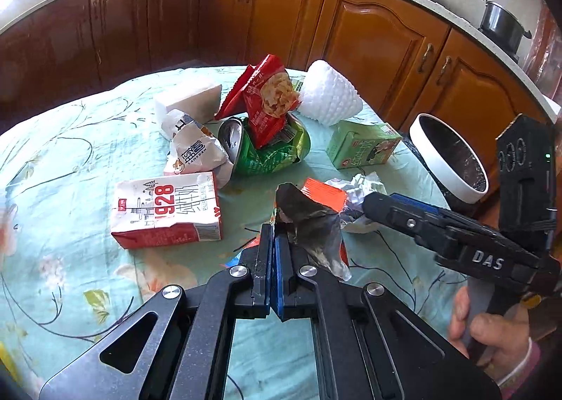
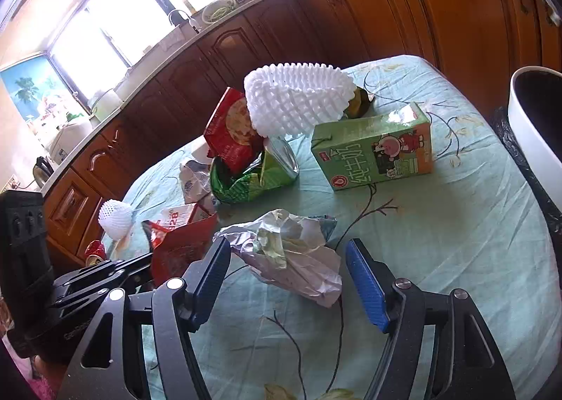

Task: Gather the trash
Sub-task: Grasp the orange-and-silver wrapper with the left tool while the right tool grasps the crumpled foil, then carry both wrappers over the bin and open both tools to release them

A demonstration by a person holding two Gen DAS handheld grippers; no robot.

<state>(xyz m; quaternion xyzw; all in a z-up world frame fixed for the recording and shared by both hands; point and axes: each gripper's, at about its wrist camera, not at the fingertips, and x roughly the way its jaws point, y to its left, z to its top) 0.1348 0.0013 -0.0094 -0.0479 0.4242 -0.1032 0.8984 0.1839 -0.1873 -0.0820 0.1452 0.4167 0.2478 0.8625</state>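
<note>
We note left gripper clenched on torn red foil wrapper; right gripper released, straddling crumpled silver-white wrapper on floral tablecloth.

Glossy foil wrapper, crumpled paper, matt cloth tablecloth.

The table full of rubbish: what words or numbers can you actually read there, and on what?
"928": red and white milk carton.
"LANKBAN": crumpled white paper bag.
"DAS": right gripper, on its black body.
"纯牛奶": green milk carton.
Red snack packet: print too blurred to read.
Small print on both cartons: too small.
</note>
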